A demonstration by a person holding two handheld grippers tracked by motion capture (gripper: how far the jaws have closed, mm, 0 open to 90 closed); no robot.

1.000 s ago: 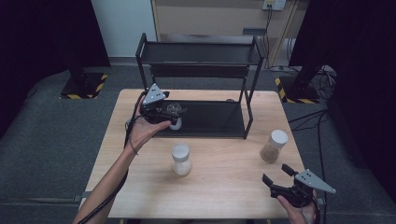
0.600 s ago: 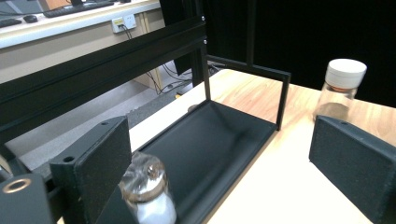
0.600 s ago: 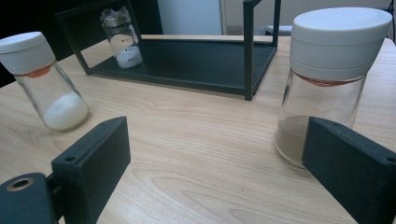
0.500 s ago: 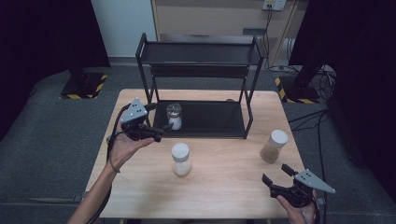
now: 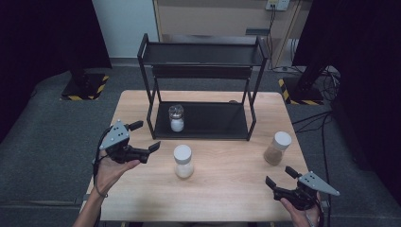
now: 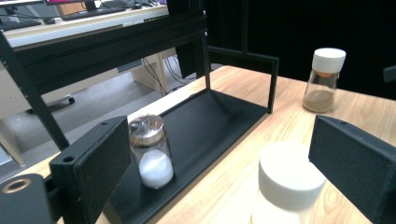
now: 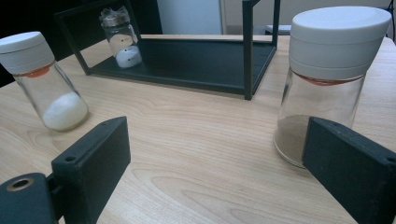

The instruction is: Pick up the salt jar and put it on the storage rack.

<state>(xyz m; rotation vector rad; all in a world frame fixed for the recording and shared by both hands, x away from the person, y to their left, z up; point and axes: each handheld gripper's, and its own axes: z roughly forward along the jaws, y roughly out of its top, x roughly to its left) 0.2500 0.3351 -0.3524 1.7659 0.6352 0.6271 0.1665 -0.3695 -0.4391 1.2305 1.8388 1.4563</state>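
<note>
Jars going onto the rack (image 5: 201,85): one shelved, two waiting on the table in front of it.
My left tongs (image 5: 144,138), released and empty, aim at the white-powder jar (image 5: 182,161) before the rack; my right tongs (image 5: 278,177), also released, face the brown-powder jar (image 5: 277,148) right of it; the silver-capped jar (image 5: 176,117) stands on the rack's bottom shelf.

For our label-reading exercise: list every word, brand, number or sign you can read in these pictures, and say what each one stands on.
No readable text: the three jars carry no labels, neither the silver-capped jar on the rack nor the two white-lidded jars on the table.
Yellow-and-black hazard stripes, wordless, mark the stand bases on the floor.
</note>
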